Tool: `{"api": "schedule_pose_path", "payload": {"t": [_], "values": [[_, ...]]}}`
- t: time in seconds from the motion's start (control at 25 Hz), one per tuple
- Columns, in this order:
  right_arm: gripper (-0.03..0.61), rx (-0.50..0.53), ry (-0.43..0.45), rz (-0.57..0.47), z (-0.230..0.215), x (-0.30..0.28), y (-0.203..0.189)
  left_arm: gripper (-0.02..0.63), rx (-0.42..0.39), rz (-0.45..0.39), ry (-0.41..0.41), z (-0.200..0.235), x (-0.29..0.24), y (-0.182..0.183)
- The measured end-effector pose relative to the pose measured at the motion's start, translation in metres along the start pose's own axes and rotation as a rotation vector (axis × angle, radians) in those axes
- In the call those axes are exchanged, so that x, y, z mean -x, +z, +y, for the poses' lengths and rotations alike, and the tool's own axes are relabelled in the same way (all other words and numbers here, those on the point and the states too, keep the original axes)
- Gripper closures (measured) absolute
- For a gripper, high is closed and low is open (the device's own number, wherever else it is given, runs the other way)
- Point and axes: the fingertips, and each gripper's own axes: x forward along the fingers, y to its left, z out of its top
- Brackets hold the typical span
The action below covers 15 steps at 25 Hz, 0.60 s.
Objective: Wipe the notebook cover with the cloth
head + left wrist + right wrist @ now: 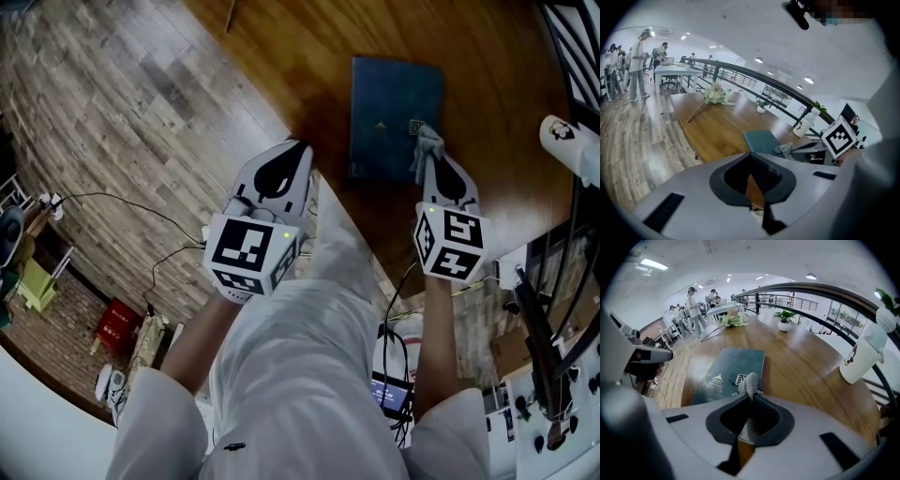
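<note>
A dark teal notebook [394, 117] lies flat on the wooden table [281, 56]. My right gripper [433, 161] is shut on a grey cloth [427, 142], which rests on the notebook's near right corner. In the right gripper view the cloth [749, 383] sticks up from the pinched jaw tips, over the notebook [731, 366]. My left gripper [298, 148] is shut with nothing in it and hangs by the table's near edge, left of the notebook. The left gripper view shows the notebook [761, 139] and the cloth [788, 149] beyond its jaw tips.
A white bottle [860, 357] stands on the table to the right, near a railing. A small potted plant [784, 319] and a flower bunch [732, 318] sit at the far end. Cables lie on the plank floor [122, 112] to the left. People stand by distant desks.
</note>
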Motion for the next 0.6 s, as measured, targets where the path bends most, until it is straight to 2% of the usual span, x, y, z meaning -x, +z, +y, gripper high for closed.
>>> {"api": "schedule_pose_path", "payload": {"t": [0.24,0.6], "values": [[0.554,0.002,0.131,-0.07,0.044,0.009,0.023,0.594,0.012,0.0,0.012,0.006,0.001,-0.002],[0.554,-0.009,0.295,-0.025,0.111,-0.006,0.012,0.594,0.035,-0.018,0.039,0.02,0.008,-0.002]]}}
